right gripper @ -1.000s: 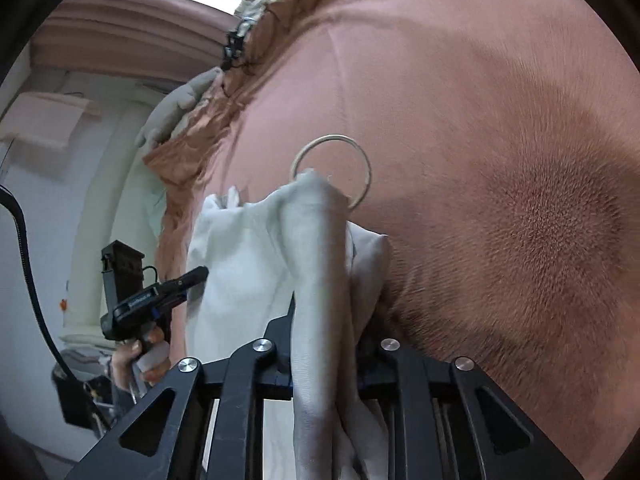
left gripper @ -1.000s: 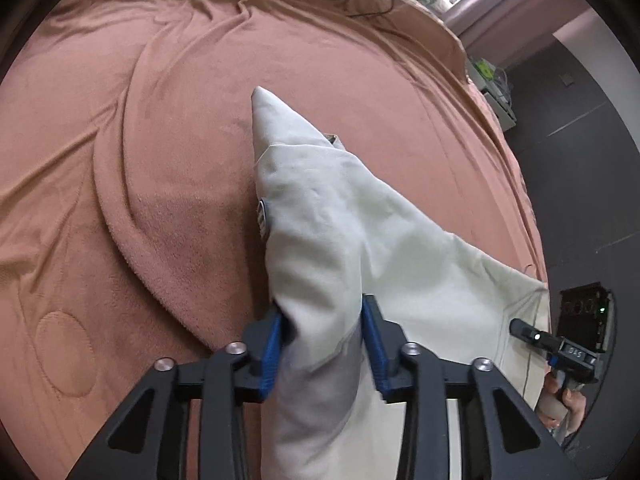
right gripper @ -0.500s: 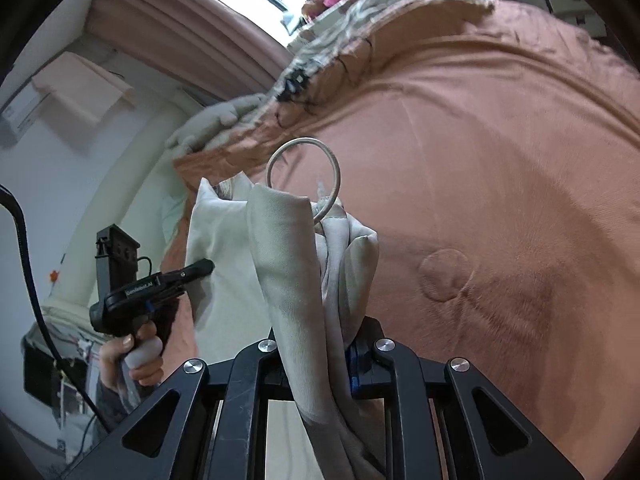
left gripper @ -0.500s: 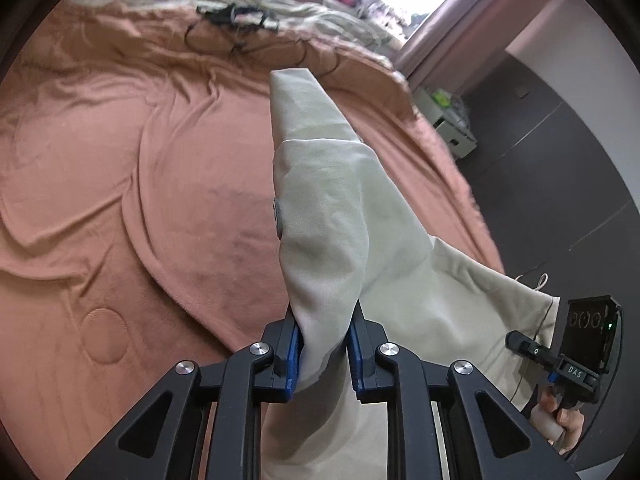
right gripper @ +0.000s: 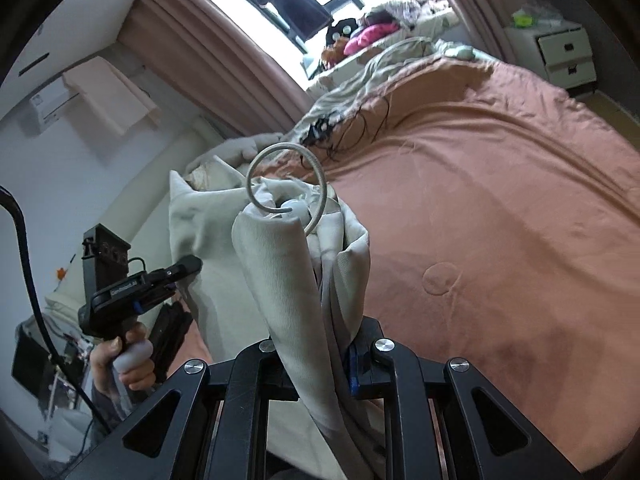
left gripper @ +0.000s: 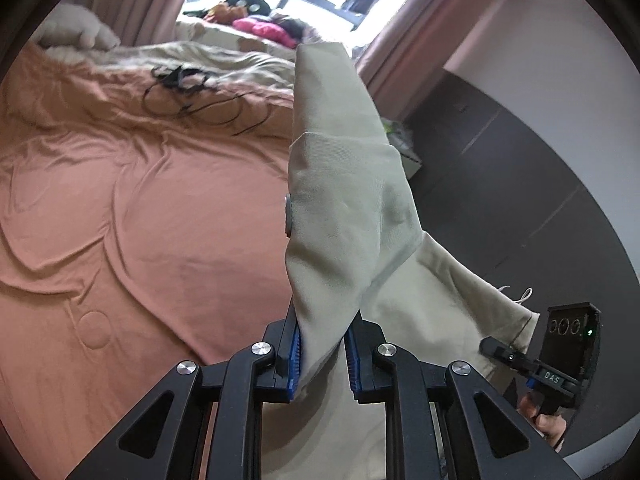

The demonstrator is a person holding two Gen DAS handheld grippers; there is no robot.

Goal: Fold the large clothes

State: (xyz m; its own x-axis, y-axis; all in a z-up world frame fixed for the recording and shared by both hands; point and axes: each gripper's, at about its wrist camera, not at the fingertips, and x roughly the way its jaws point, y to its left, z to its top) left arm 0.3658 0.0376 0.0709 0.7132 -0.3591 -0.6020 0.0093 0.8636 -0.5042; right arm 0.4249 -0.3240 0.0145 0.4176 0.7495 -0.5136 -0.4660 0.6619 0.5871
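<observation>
A large pale beige garment point(left gripper: 344, 216) hangs in the air between both grippers, above a bed with a salmon blanket point(left gripper: 140, 220). My left gripper point(left gripper: 322, 356) is shut on a bunched edge of it, which stands up past the fingers. My right gripper point(right gripper: 320, 354) is shut on another bunched part point(right gripper: 280, 264), where a drawstring loop point(right gripper: 286, 184) curls above the fabric. The right gripper also shows in the left wrist view point(left gripper: 532, 364), the left gripper in the right wrist view point(right gripper: 176, 276), each at the garment's far edge.
Black cables point(left gripper: 188, 96) lie on the blanket near rumpled light bedding point(right gripper: 400, 60) by the window. A white drawer unit point(right gripper: 564, 52) stands beside the bed. A dark wall point(left gripper: 520, 200) is on the right of the left wrist view.
Both grippers have risen and tilted up, lifting the garment off the blanket. The left jaws have closed tighter on the fabric. The window and far bedding have come into view.
</observation>
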